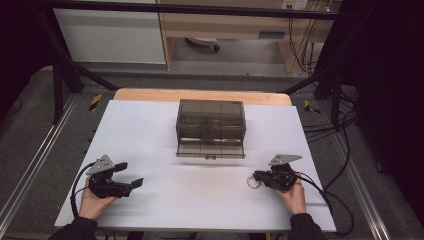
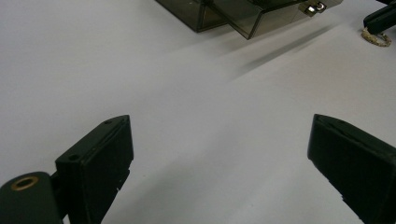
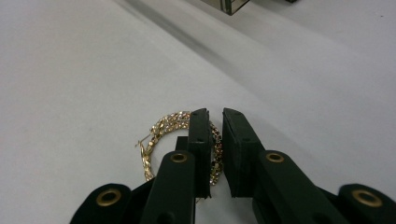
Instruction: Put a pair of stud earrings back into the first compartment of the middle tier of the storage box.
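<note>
Bracelet (image 3: 161,135) lay on the worktop (image 1: 165,130) at 4 o'clock from the smoked box (image 1: 211,127). Right gripper (image 3: 214,140) jaws were clamped on its rim; grip looked thin, so lift slowly and level. Left gripper (image 2: 217,154) jaws stood apart, empty, at 8 o'clock.

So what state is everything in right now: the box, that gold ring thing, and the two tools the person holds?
Smoky clear box: upright mid-table, its bottom drawer pulled open.
Gold hoop: lying flat on the white table, one side of its rim between the right tool's fingers.
Right gripper: fingers nearly shut on the gold hoop's rim, resting at the table.
Left gripper: fingers wide open, nothing between them, apart from the box.
</note>
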Motion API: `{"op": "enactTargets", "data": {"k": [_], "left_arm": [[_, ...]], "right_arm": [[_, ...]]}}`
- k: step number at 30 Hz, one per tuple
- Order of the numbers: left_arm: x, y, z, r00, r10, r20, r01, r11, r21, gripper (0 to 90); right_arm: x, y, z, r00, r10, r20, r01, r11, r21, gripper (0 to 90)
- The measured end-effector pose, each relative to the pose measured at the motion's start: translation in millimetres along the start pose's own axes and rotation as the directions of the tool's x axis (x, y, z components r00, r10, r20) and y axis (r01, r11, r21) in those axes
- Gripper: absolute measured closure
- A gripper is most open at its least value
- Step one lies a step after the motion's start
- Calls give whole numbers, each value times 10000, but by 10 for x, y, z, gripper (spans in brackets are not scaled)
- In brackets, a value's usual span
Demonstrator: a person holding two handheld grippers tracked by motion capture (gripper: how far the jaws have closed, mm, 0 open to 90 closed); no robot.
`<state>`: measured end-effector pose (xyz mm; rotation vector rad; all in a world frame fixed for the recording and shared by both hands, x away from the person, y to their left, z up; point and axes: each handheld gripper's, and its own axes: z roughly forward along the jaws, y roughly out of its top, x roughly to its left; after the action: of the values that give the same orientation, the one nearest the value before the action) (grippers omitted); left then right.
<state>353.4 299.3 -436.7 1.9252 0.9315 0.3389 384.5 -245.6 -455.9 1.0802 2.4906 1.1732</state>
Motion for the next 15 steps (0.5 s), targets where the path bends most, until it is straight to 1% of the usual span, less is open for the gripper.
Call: {"op": "enactTargets", "data": {"k": [5, 10, 15], "left_arm": [[-1, 1, -2, 10000, -1, -21, 1, 10000, -13, 70], [1, 1, -6, 10000, -8, -44, 8, 10000, -34, 71], [3, 1, -8, 10000, -16, -38, 16, 10000, -41, 70]], "right_arm": [[1, 0, -5, 10000, -27, 28, 27, 10000, 38, 840], [5, 2, -17, 10000, 69, 40, -69, 10000, 29, 847], [6, 12, -59, 9999, 159, 22, -159, 9998, -149, 851]]}}
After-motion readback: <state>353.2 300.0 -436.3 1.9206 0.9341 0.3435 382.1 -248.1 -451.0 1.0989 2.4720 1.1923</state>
